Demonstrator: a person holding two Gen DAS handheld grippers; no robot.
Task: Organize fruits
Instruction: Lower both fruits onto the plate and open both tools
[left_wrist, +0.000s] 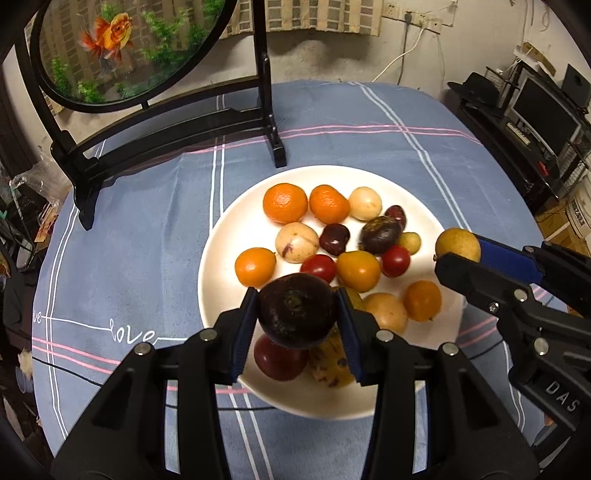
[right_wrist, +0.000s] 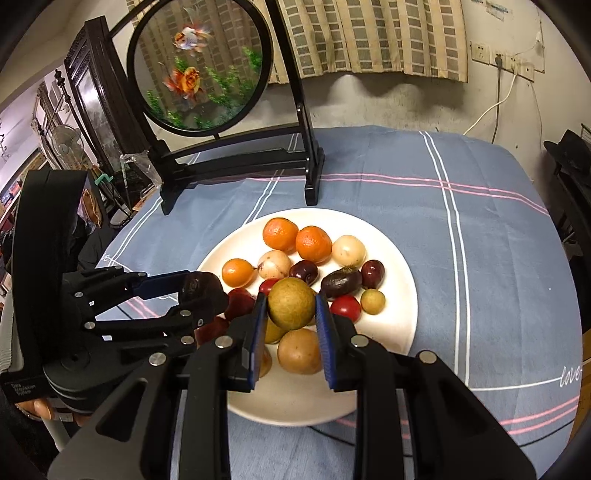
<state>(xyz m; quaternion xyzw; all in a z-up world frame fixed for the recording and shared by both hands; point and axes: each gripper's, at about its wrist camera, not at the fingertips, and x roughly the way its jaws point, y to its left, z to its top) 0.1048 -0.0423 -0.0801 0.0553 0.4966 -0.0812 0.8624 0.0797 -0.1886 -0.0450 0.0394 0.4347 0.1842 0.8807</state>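
Above the white plate, left tongs pinch a dark purple fruit, right tongs clamp a yellow-green fruit.

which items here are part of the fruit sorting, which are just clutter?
In play: left gripper shut on dark purple fruit; right gripper shut on yellow-green fruit; white plate of mixed fruit.

Bystanders: goldfish screen, striped tablecloth, wall sockets.
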